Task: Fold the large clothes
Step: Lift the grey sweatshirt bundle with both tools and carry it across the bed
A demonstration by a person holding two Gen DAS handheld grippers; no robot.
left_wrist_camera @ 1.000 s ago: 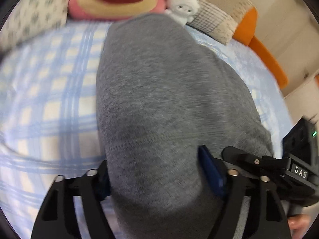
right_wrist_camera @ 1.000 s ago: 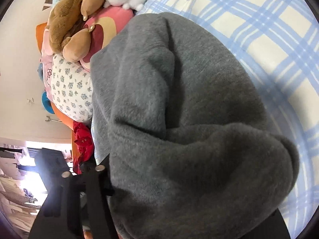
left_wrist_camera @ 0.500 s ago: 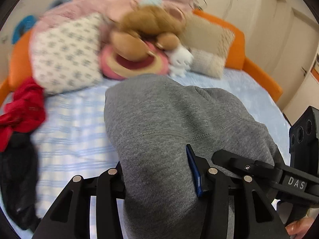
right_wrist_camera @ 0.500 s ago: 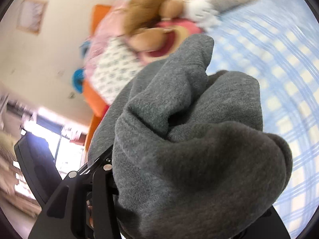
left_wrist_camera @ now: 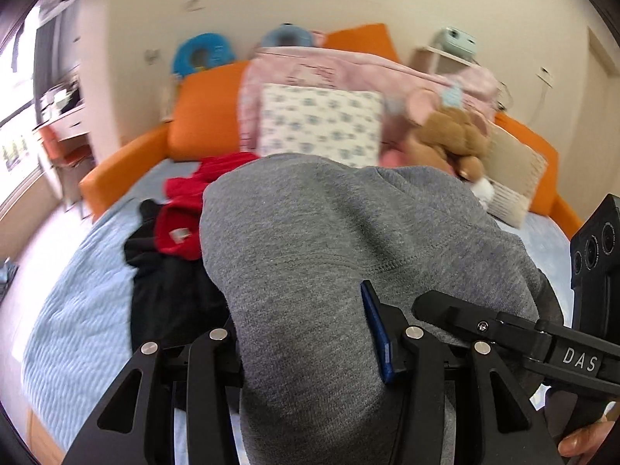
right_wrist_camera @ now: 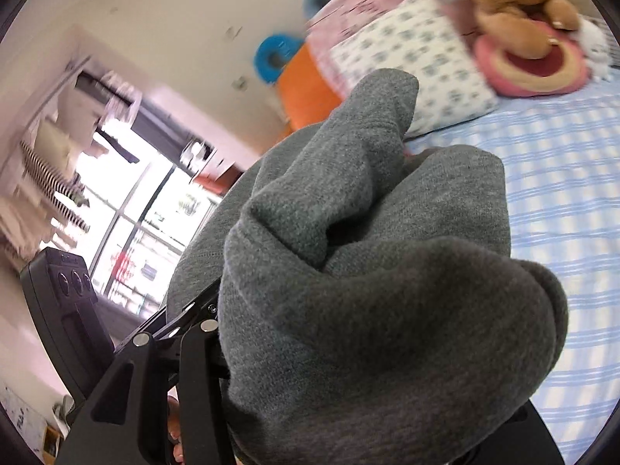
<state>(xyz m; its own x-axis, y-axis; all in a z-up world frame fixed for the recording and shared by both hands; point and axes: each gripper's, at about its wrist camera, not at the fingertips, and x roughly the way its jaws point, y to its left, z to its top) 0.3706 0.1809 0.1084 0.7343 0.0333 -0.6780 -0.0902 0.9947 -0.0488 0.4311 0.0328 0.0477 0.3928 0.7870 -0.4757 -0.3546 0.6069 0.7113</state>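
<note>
A large grey sweatshirt (left_wrist_camera: 341, 255) fills the middle of the left wrist view and hangs lifted above the bed. My left gripper (left_wrist_camera: 310, 352) is shut on its edge; the cloth bulges between the jaws and a blue pad shows at the right finger. In the right wrist view the same grey sweatshirt (right_wrist_camera: 368, 290) is bunched over my right gripper (right_wrist_camera: 348, 368), which is shut on it; the right finger is hidden by cloth. The other gripper's body (left_wrist_camera: 593, 271) shows at the right edge.
The bed (right_wrist_camera: 562, 178) has a blue plaid sheet. A red garment (left_wrist_camera: 186, 209) and a black one (left_wrist_camera: 166, 290) lie at its left. A patterned pillow (left_wrist_camera: 321, 128), plush toys (left_wrist_camera: 453, 143) and orange bolsters (left_wrist_camera: 209, 112) line the head. A window (right_wrist_camera: 155, 224) is behind.
Both grippers have risen and tilted up with the sweatshirt held in them; the views now show the headboard, wall and window instead of the sheet.
</note>
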